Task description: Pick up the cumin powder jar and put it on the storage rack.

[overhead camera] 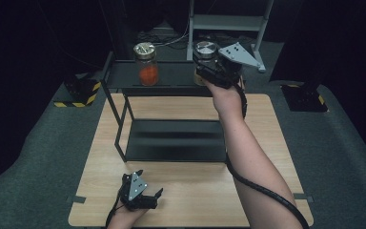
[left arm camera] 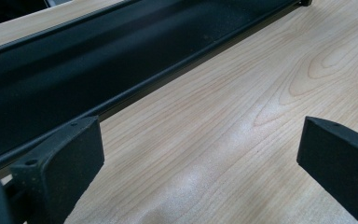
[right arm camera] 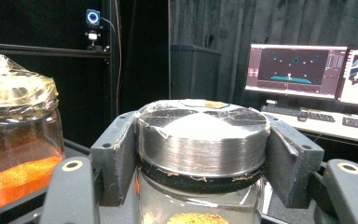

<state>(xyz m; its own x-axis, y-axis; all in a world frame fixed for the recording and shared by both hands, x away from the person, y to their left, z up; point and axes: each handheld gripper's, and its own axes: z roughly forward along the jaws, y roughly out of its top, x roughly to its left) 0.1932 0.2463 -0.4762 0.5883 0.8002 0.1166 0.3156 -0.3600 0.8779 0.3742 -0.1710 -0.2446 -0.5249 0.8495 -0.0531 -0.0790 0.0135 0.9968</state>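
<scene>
Left gripper [overhead camera: 148, 190] resting near table [overhead camera: 195, 200] front edge, jaws wide apart, gripping nothing; farther off, right gripper [right arm camera: 200, 154] clamped on silver-lidded jar [right arm camera: 203, 140] atop black rack [overhead camera: 171, 78]; orange-filled jar [overhead camera: 146, 64] alongside

The high view looks down on the table [overhead camera: 267, 143]. Each gripper view sits close behind its jaws; left shares the black rack [left arm camera: 74, 60]

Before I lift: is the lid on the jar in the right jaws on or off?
On. The silver lid sits flat atop the jar, and the right gripper has its jaws closed on the lid's sides.
</scene>
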